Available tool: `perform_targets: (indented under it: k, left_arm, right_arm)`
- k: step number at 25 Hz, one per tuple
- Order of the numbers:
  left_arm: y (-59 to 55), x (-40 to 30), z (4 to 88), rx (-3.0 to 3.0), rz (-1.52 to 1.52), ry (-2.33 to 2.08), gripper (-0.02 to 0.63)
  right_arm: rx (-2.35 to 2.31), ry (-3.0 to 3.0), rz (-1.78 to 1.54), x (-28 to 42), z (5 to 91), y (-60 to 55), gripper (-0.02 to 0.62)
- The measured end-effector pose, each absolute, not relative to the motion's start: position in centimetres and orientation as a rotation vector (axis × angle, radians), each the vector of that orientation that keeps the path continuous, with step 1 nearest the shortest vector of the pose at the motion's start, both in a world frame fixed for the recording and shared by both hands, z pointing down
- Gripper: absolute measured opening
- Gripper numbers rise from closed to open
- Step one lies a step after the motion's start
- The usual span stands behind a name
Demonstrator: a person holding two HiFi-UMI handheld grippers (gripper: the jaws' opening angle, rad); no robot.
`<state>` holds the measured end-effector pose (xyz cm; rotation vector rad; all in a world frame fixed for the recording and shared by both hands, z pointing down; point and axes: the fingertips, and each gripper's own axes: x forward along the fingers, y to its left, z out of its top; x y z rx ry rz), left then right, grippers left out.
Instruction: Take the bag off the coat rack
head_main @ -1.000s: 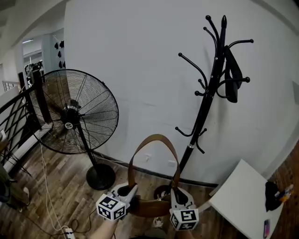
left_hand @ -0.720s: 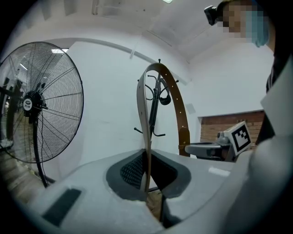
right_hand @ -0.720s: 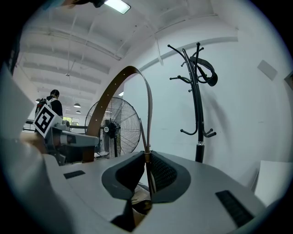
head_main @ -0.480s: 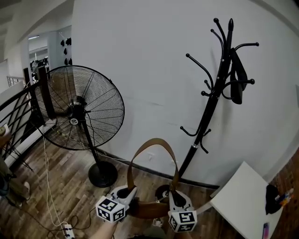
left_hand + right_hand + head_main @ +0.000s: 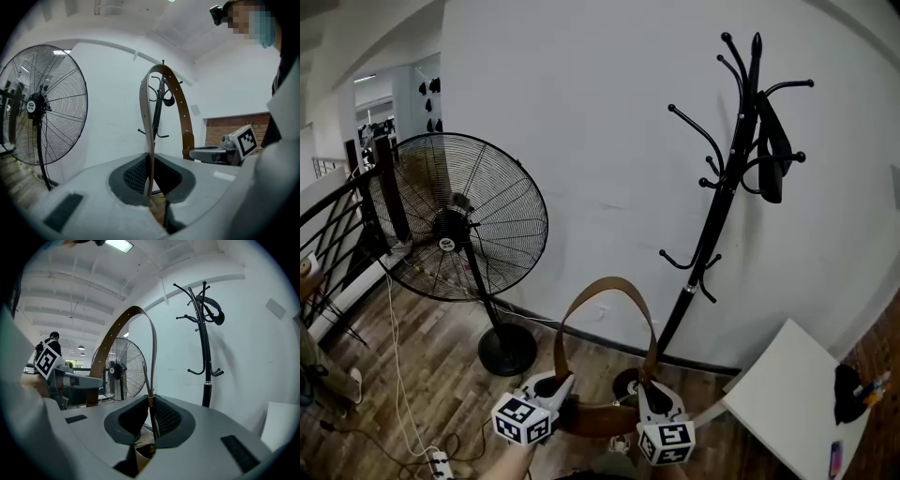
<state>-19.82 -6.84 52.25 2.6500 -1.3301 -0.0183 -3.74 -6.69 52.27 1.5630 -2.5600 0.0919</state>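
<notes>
As we hold the brown bag (image 5: 602,419) low at the near edge of the scene, it hangs clear of the coat rack (image 5: 724,187), which stands well apart against the far wall to the right. Its strap (image 5: 602,284) arches up free between our two tools and touches no hook. The left tool (image 5: 562,386) is pinched tight on the strap's left leg, seen edge-on between the pads. The right tool (image 5: 649,392) is clamped nearly as narrowly on the strap's right leg, just above where it joins the bag.

We judge the lifting-off to be done, since the bag's weight is carried by us alone. What may remain is to bring it away or set it down, perhaps on the white surface (image 5: 787,398) at the near right or on the wooden floor (image 5: 422,375).

A dark item (image 5: 772,159) hangs from an upper hook of the rack. A large fan (image 5: 455,225) stands to the far left.
</notes>
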Motion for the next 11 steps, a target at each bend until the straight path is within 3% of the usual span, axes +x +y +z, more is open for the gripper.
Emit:
perform_targets:
  k: [11]
  left_arm:
    - [-6.19,-19.45,52.05,2.657,-0.02,-1.323,0.012]
  right_arm:
    - [1.584,-2.554,0.069,-3.07,51.65,-6.07,0.043]
